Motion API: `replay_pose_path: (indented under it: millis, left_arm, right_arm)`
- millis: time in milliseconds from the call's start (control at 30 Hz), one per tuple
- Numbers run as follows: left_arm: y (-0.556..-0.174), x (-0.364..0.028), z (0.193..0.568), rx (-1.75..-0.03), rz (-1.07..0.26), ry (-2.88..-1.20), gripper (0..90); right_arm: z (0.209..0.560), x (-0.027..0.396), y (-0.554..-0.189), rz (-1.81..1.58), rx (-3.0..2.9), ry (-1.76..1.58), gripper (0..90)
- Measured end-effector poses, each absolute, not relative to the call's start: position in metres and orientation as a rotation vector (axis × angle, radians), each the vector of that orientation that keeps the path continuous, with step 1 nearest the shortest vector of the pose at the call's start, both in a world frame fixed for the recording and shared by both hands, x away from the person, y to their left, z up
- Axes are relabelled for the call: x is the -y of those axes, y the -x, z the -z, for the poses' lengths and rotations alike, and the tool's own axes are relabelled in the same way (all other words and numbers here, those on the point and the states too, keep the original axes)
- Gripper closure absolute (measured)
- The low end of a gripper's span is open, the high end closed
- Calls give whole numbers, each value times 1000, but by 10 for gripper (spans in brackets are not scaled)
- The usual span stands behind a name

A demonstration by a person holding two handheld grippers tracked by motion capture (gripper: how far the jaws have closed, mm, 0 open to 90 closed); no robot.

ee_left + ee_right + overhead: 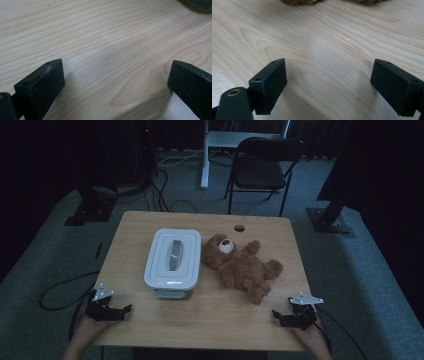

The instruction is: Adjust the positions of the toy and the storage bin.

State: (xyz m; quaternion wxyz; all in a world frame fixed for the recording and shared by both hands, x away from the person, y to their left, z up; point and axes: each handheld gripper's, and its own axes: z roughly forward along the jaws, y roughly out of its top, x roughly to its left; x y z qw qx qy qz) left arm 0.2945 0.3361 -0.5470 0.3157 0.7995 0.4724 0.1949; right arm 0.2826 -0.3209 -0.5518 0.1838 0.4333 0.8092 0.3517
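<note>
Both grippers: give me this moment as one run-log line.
left gripper: open, empty, near left table edge | right gripper: open, empty, near right edge | lidded box: closed | teddy bear: lying beside box

high view: dim, room fading to black far | gripper views: bright, sharp wood grain, jaws casting soft near shadows

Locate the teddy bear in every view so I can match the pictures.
High view: the teddy bear lies right of centre on the table, beside the white lidded box.
Left gripper view: a dark sliver at the top right corner, too little to call it the bear.
Right gripper view: brown fur along the top edge.
Shared landmark: the table's pale wood grain.
</note>
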Motion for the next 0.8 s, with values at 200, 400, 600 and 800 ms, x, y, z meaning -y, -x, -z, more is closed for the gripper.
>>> replay_pose_path:
  millis: [200,400,600,800]
  left_arm:
    - [-295,-336,547,-1244,-514,-2106,14]
    - [-295,-336,547,-1243,-512,-2106,14]
    - [-295,-337,547,-1239,-511,-2109,14]
    - [-295,-337,547,-1235,-510,-2111,14]
  right_arm:
    - [552,322,-284,-994,-2269,-1241,129]
    - [552,323,-285,-985,-2270,-1239,128]
    - [549,329,-285,-955,-2268,-1287,129]
    - [544,329,-290,-970,-2248,-1315,133]
